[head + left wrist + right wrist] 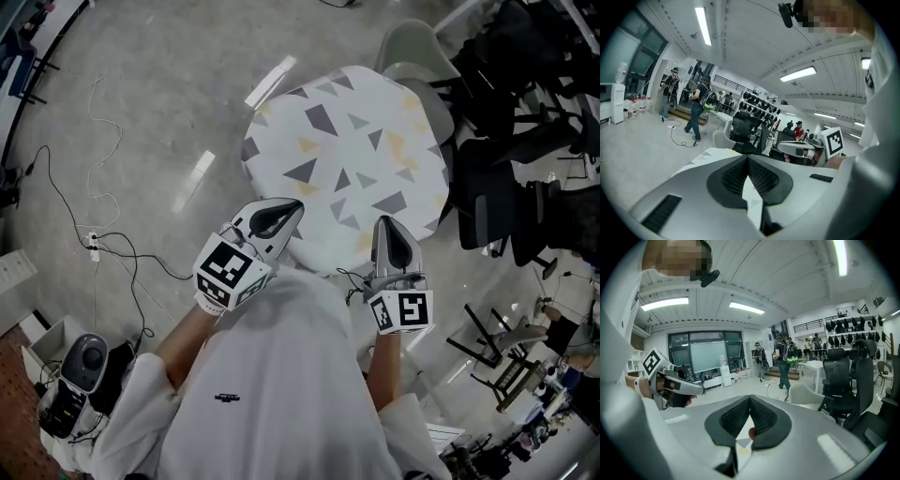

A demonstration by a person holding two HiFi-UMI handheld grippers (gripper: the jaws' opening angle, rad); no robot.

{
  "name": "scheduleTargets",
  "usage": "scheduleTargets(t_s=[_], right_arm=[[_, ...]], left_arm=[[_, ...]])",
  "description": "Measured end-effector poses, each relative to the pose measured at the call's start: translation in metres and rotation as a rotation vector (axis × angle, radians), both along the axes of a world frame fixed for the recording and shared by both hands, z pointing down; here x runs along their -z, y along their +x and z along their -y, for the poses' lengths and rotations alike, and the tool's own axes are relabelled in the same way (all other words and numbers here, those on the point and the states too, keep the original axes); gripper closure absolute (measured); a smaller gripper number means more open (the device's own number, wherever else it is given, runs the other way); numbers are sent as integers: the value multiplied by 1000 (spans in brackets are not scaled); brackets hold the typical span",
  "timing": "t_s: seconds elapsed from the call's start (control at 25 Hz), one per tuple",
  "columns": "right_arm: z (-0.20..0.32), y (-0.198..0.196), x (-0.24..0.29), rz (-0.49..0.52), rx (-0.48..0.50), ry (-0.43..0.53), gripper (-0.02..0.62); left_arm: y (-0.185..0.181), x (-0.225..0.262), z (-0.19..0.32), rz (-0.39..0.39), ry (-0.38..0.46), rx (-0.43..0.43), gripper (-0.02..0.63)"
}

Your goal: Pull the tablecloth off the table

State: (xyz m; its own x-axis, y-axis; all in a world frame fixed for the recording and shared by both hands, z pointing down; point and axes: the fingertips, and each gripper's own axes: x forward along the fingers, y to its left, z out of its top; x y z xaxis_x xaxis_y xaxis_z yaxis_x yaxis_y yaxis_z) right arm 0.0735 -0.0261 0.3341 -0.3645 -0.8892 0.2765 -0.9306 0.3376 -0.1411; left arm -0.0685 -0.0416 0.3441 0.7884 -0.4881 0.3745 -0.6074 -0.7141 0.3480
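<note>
A loose white shirt (262, 375) with a small dark print (226, 398) and wide sleeves (131, 394). The left gripper (292, 206) and right gripper (386, 225) are pale grey shells, each bearing a black-and-white marker cube (228, 272). The fingers (733, 176) have dark ribbed pads.

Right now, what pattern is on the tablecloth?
The tablecloth is white with grey and yellow triangles; clearest in head view.
</note>
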Motion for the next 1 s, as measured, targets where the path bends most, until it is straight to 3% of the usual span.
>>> scheduleTargets(t_s=[0.12, 0.44, 1.0], right_arm=[[20, 14, -4, 14, 50, -5, 535], [94, 45, -25, 25, 179, -4, 491], [249, 61, -108, -96, 464, -96, 423]], left_arm=[[14, -5, 11, 5, -2, 12, 598], [51, -27, 52, 29, -18, 65, 598], [83, -93, 156, 67, -48, 91, 598]])
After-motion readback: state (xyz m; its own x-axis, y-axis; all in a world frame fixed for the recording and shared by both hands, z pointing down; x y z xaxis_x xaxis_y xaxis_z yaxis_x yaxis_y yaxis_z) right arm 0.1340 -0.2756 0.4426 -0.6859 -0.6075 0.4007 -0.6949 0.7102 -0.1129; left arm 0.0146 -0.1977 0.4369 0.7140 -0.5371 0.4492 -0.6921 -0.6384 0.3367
